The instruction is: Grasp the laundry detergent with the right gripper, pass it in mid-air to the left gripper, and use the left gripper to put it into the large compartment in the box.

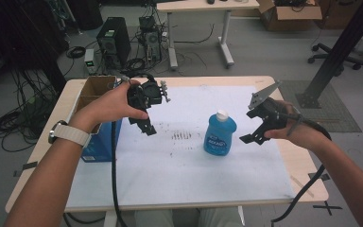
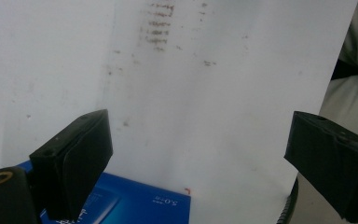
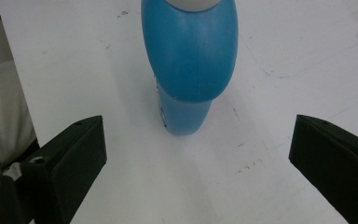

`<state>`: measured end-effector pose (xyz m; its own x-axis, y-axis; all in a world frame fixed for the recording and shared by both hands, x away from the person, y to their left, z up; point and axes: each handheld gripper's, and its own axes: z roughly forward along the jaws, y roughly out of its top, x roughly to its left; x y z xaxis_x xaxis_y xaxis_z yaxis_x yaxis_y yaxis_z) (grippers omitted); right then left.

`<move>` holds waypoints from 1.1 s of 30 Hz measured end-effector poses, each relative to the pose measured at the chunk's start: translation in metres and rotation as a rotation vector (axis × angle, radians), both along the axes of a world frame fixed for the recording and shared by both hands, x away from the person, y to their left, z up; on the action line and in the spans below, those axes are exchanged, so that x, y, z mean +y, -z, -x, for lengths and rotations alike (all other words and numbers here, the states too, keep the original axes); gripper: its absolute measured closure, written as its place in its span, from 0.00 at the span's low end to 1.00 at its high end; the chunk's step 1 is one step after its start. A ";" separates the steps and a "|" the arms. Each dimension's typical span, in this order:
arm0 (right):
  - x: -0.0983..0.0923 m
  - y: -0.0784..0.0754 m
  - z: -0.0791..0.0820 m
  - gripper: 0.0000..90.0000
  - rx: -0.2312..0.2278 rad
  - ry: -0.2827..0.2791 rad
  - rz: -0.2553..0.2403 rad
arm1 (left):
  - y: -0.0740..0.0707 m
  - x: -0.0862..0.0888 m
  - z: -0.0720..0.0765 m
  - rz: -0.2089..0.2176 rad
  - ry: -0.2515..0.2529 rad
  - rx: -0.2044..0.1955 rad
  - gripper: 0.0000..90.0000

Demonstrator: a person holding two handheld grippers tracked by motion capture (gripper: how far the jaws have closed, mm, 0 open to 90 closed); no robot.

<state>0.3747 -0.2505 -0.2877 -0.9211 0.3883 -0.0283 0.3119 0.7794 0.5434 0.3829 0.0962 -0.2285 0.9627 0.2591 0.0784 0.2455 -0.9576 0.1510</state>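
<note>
Work barely begun: the blue bottle (image 1: 220, 134) stands upright and untouched mid-counter (image 1: 179, 175), the right hand-held gripper (image 1: 254, 137) released and lined up just beside it, the left hand-held gripper (image 1: 147, 128) likewise released, empty, above the blue box (image 1: 99, 146).

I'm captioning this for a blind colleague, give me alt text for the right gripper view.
A blue bottle stands upright on a white table, just beyond the right gripper, whose two black jaws are wide open and not touching it.
</note>
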 end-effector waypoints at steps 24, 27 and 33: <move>-0.007 0.038 -0.005 0.05 -0.006 -0.011 -0.117 | 0.003 -0.002 -0.003 0.001 -0.005 0.005 0.08; -0.007 0.042 -0.005 0.05 -0.014 -0.011 -0.139 | 0.003 -0.003 -0.003 0.001 -0.007 0.005 0.09; -0.008 0.050 -0.005 0.05 -0.016 -0.011 -0.182 | 0.004 -0.003 -0.003 0.003 -0.008 0.006 0.09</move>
